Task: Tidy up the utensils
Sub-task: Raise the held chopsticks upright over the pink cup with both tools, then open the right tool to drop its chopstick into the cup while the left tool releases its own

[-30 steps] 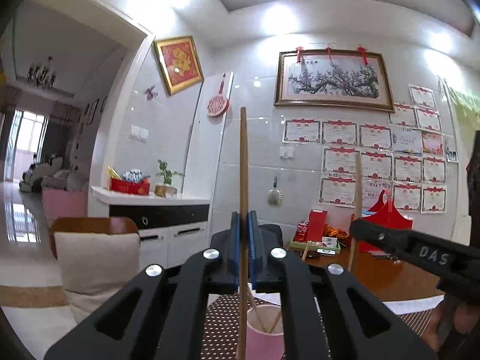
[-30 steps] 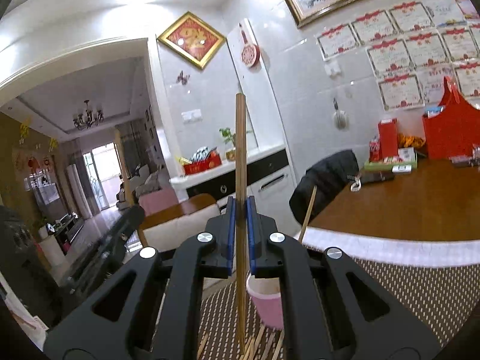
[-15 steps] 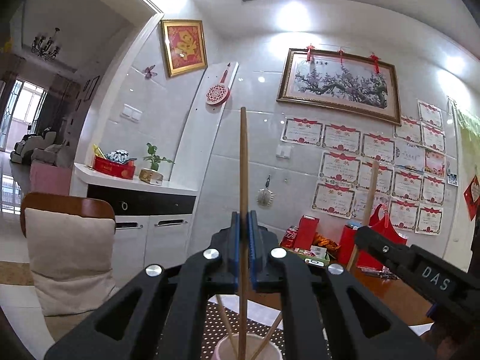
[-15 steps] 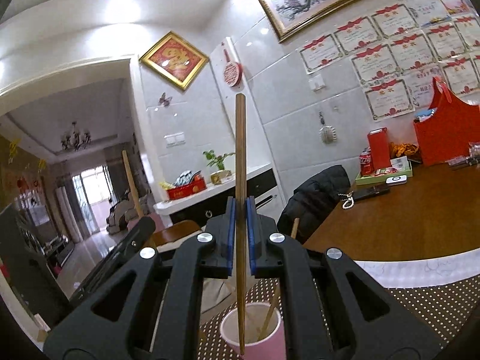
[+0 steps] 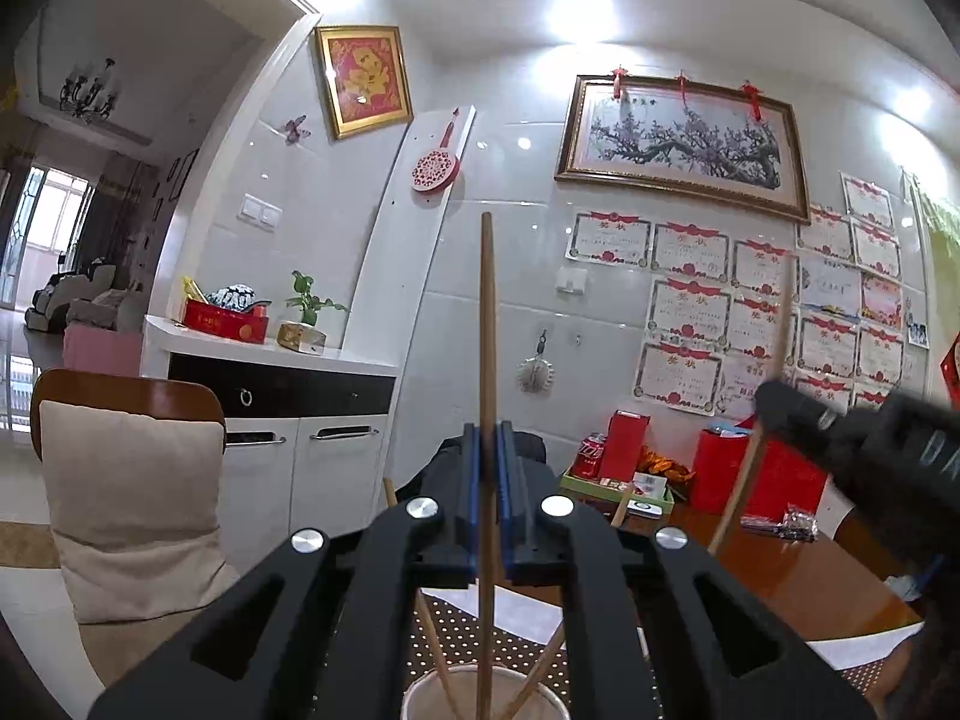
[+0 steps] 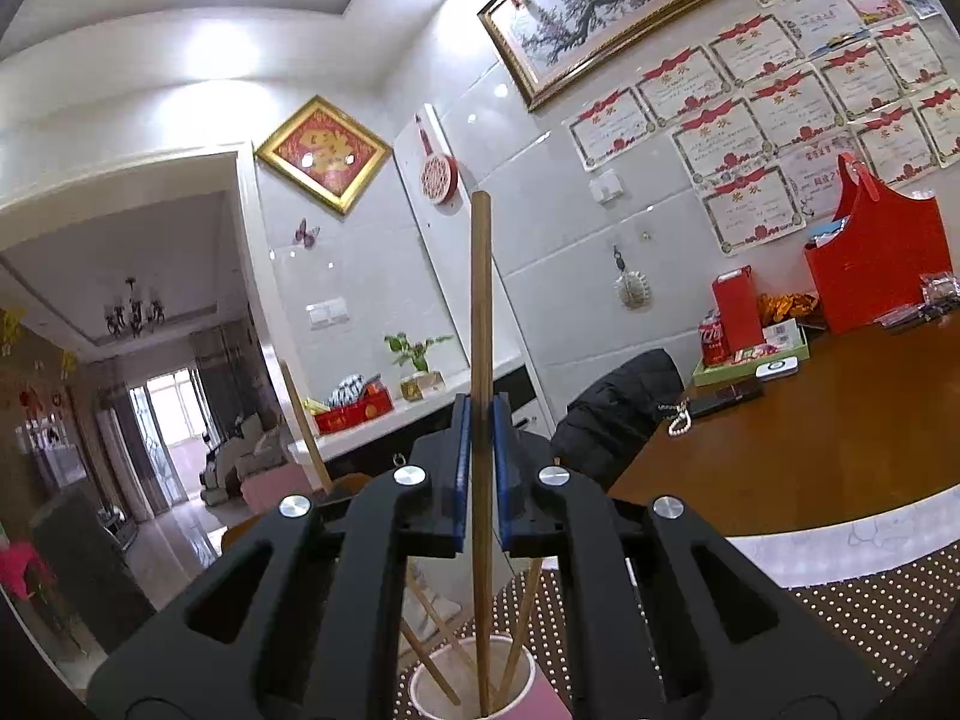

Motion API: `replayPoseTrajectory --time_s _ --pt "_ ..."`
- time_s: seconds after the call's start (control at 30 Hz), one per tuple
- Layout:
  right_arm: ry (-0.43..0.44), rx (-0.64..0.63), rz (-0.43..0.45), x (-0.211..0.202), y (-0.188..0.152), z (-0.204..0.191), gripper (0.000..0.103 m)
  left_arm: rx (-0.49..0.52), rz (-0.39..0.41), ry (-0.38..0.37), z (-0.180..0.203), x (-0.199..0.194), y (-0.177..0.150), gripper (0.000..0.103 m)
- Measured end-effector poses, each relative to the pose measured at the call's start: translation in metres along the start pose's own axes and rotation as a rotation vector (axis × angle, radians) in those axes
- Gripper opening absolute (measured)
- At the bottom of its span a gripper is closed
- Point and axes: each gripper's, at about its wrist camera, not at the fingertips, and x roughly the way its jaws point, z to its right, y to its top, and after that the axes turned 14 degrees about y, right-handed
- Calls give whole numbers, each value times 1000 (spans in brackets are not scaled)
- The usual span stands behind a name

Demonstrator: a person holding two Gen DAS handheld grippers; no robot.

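Left tongs [image 5: 487, 504] clamped on upright brown wooden chopstick [image 5: 486, 396], tip inside pink round cup [image 5: 420, 699] directly below. Right tongs [image 6: 481, 474] clamped on second wooden chopstick [image 6: 481, 360], tip down inside same cup [image 6: 528, 684], among leaning sticks.

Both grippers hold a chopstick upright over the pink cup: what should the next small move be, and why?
Probably open the right gripper. Its chopstick stands upright with the lower end already inside the pink cup, beside two leaning ones, so it should drop in. The left gripper can then release its chopstick likewise.
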Motion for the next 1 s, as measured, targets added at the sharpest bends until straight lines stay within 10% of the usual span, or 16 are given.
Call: replayPoseTrajectory --time_s 1.0 --pt "3 -9 -201 30 -29 -15 8 166 -44 222 -33 -31 10 49"
